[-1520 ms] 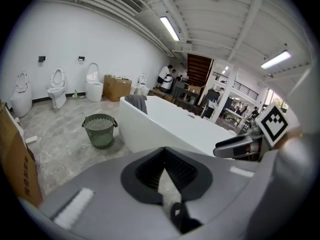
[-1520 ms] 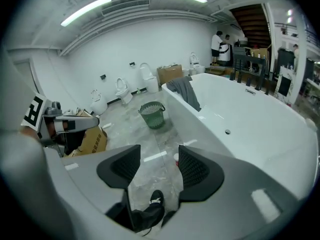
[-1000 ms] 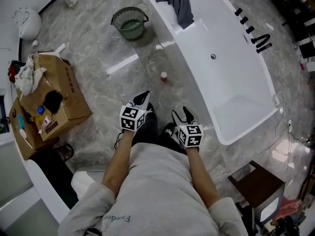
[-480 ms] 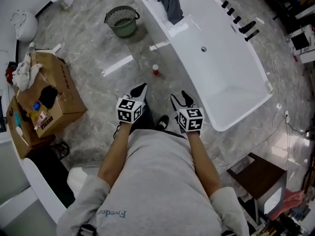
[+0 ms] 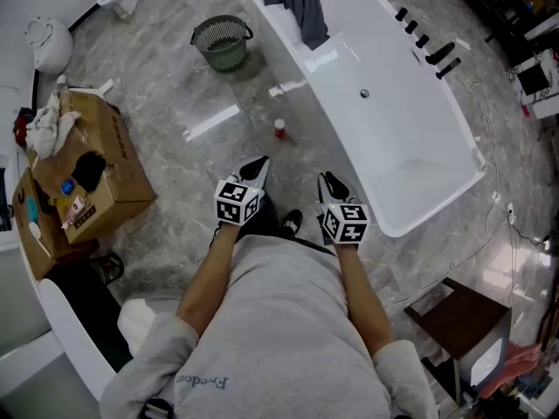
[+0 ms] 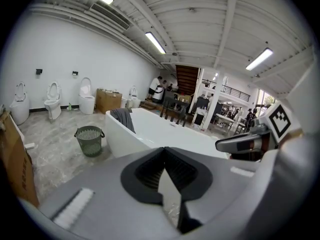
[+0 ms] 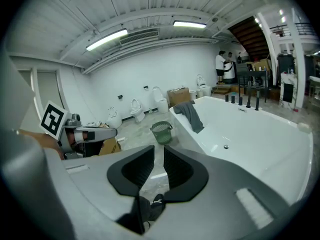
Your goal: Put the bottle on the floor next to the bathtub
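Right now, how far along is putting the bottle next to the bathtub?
Done, apparently: the bottle is on the floor beside the bathtub. In hand: nothing; the left gripper is shut and empty, the right gripper has just been closing its jaws on nothing. Left: nothing that I can see.

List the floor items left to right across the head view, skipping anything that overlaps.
cardboard box → green basket → bottle → bathtub
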`<state>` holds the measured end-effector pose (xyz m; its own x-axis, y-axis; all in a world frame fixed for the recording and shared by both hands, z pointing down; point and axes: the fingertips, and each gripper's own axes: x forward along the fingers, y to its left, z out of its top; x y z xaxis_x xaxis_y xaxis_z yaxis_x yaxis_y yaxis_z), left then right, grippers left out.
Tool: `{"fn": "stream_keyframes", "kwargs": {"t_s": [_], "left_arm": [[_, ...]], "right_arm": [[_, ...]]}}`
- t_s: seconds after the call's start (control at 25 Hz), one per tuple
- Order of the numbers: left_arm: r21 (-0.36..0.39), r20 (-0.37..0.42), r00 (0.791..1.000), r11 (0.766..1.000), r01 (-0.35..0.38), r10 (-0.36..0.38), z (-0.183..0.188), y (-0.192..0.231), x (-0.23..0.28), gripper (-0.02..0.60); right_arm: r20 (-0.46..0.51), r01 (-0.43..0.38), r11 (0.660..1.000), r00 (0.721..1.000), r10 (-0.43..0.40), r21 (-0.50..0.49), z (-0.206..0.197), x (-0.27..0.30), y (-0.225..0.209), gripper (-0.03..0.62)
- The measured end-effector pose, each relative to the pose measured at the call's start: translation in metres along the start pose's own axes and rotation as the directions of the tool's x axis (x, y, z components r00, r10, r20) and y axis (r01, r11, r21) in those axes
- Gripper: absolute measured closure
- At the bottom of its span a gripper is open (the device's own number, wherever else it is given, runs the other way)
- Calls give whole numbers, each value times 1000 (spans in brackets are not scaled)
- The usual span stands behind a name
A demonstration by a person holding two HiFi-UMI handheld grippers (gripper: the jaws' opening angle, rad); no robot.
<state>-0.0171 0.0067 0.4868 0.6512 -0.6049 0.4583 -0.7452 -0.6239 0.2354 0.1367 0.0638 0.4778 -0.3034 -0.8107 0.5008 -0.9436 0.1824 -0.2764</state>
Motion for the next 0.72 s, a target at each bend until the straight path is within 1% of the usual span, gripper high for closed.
{"fn": "stream_keyframes", "kwargs": {"t_s": [0.16, 0.2, 0.24, 0.48, 0.72], "left_arm": [[-6, 8, 1000, 1000, 0, 0, 2, -3, -2, 525], [-6, 9, 1000, 1000, -1, 1, 1, -4, -3, 525], [-8, 10, 1000, 1000, -1, 1, 0, -5, -3, 525], [-6, 1, 1000, 1000, 9, -9, -7, -8, -3, 525], [-3, 0, 1000, 1000, 11, -11, -4, -5, -1, 525]], "right_arm": [[-14, 7, 1000, 1000, -7, 5, -6, -4, -1, 550], [-16, 12, 1000, 1000, -12, 9, -8, -5, -2, 577], [-16, 16, 1000, 1000, -16, 12, -10, -6, -2, 591], [-11, 24, 1000, 1000, -24, 17, -12, -5, -4, 592], [-18, 7, 1000, 1000, -7, 11, -14, -3, 0, 592]]}}
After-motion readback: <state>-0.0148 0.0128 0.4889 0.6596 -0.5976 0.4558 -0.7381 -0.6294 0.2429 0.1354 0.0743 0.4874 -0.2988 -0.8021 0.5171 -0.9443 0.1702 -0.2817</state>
